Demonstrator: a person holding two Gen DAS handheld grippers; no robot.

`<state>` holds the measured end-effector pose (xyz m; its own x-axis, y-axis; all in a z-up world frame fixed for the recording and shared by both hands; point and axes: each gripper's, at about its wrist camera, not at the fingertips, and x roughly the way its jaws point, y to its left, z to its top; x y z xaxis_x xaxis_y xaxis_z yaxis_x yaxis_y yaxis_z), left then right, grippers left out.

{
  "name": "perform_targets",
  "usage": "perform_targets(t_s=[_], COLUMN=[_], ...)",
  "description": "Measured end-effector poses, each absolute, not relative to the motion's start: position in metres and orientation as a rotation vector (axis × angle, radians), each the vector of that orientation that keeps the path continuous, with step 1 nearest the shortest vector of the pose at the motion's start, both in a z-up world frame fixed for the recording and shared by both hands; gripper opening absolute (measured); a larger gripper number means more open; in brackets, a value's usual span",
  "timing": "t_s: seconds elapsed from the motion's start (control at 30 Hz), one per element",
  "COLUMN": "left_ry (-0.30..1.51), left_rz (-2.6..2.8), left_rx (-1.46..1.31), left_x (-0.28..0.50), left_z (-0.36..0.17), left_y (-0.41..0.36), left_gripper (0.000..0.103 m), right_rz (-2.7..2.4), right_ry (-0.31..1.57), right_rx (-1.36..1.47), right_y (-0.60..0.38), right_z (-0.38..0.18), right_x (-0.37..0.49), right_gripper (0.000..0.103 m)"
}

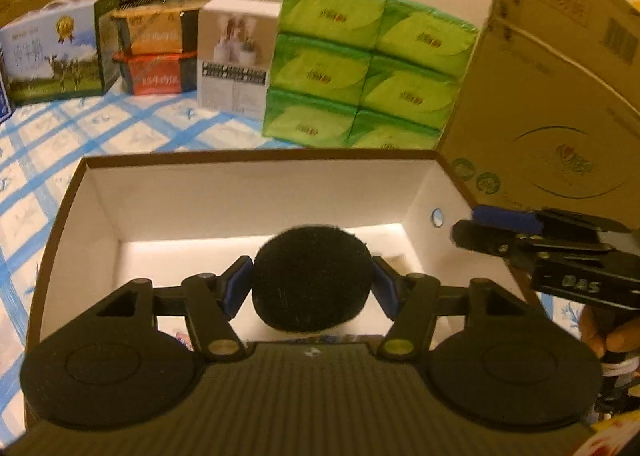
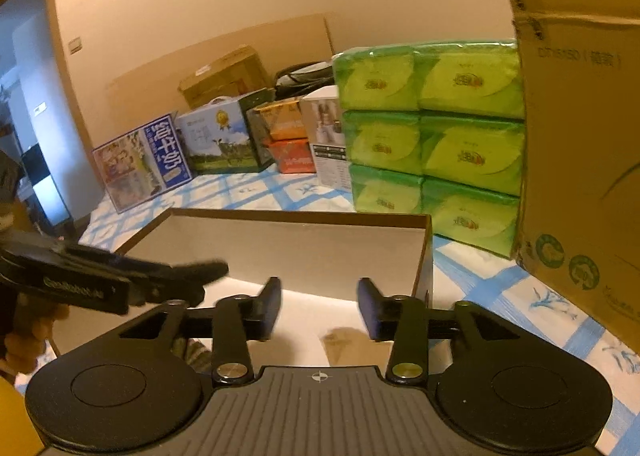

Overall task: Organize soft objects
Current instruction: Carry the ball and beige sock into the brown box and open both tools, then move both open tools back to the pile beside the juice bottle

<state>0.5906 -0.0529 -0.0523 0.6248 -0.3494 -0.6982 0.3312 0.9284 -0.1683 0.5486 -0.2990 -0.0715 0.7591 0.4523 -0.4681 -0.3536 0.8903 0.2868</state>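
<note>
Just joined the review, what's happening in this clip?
A person is sorting soft items with a handheld tool in each hand. The left tool is shut on a black fuzzy ball, holding it over the open white-lined box, so it looks about to be dropped in. The right tool is open and empty, hovering at the box's right side. Green tissue packs and cartons stand behind on the blue-checked cloth.
</note>
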Motion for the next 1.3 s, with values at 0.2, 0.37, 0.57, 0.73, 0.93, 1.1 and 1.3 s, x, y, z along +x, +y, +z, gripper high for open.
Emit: perform_targets(t_s=[0.2,0.37,0.57,0.73,0.93,1.1,1.3], left_ry=[0.804,0.795,0.781,0.773,0.748,0.723,0.7], left_rz=[-0.369,-0.352,-0.322,-0.281,-0.257,-0.248,-0.213], left_rx=[0.019,0.011,-0.003,-0.001,-0.006,-0.029,-0.029], left_x=[0.583,0.568,0.53,0.485,0.432,0.392,0.351], left_z=[-0.051,-0.038,-0.017,0.0,0.022,0.038,0.049], left_y=[-0.05,-0.04,-0.021,-0.005,0.004,0.011,0.018], left_gripper=[0.067,0.067,0.067,0.066,0.066,0.066,0.066], right_rz=[0.435,0.405,0.366,0.346,0.336,0.327,0.316], right_ry=[0.567,0.584,0.599,0.598,0.58,0.562,0.547], right_rx=[0.201,0.22,0.249,0.271,0.29,0.303,0.298], right_y=[-0.308,-0.319,-0.331,-0.334,-0.33,-0.326,-0.32], right_z=[-0.065,-0.062,-0.053,-0.041,-0.022,-0.007,0.01], right_x=[0.526,0.501,0.462,0.423,0.378,0.348,0.311], right_gripper=[0.046,0.047,0.047,0.047,0.047,0.048,0.049])
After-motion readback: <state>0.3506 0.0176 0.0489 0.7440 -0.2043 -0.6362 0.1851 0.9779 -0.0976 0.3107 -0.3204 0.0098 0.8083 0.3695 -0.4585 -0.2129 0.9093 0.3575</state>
